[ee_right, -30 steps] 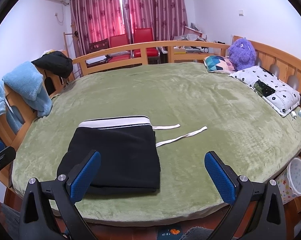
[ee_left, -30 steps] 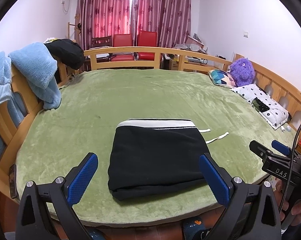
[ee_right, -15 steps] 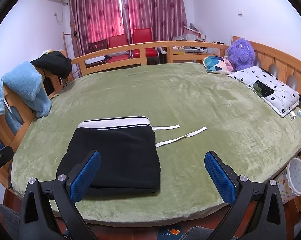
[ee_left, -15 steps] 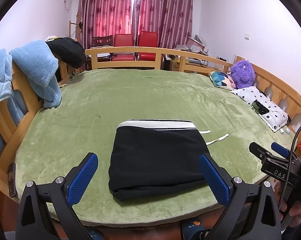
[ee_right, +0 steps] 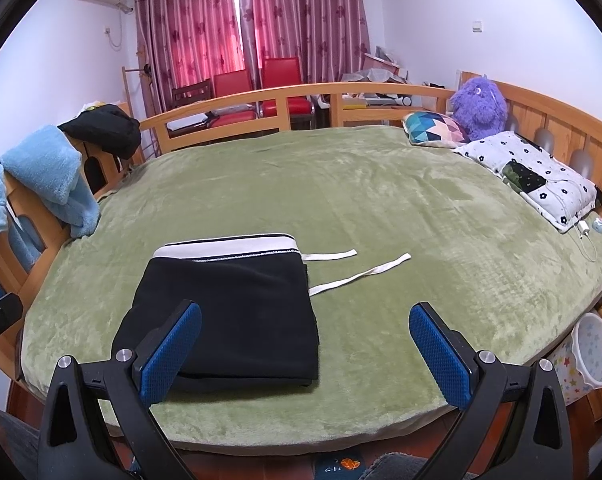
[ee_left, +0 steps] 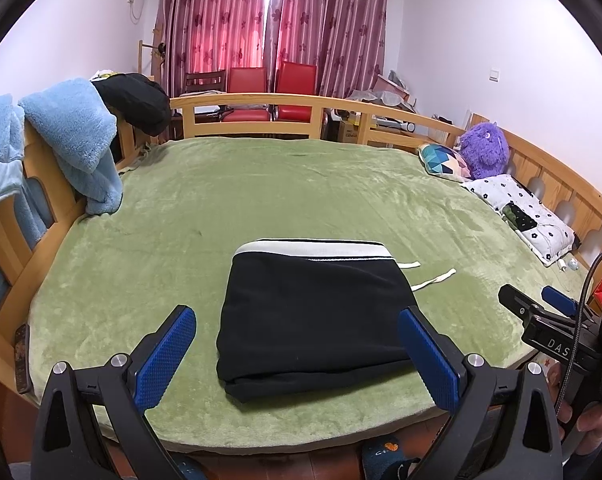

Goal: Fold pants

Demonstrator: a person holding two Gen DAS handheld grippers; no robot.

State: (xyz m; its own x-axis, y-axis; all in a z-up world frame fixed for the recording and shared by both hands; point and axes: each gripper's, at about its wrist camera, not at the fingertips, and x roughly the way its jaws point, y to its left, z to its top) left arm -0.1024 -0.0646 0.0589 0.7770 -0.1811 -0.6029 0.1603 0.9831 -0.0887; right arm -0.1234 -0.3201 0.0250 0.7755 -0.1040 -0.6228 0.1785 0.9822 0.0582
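1. Pants (ee_left: 317, 316): black, lying as a compact rectangular bundle on the green blanket (ee_left: 261, 192) of the bed, near its front edge; white waistband (ee_left: 313, 249) facing away from the cameras.
2. Drawstrings (ee_right: 361, 274): two white ends trailing out flat on the blanket, to the right of the bundle; not tucked in.
3. Left gripper (ee_left: 297, 356): hanging above the near edge of the bed, in front of the bundle; blue fingers (ee_left: 165, 356) standing wide apart, gripping nothing, not touching cloth as far as can be judged.
4. Right gripper (ee_right: 305, 354): hovering at the near edge, offset to the right of the bundle; fingers (ee_right: 441, 356) spread wide, holding nothing; left pad overlapping the bundle's near corner in view only.
5. Progress (judgement): folding appearing done or nearly so; edges looking roughly squared, layers stacked. Possibly remaining: tucking drawstrings, smoothing the slightly bulging near-left fold.
6. Hidden / unclear: no. of folded layers not countable; legs fully inside the bundle, so alignment underneath not checkable; near fold partly covered by fingers in both views; far side of waistband out of sight.
7. Surroundings: blue towel (ee_left: 73, 140) draped over the wooden rail at left; purple plush toy (ee_right: 479, 106) and pillows at far right, well apart from the pants.
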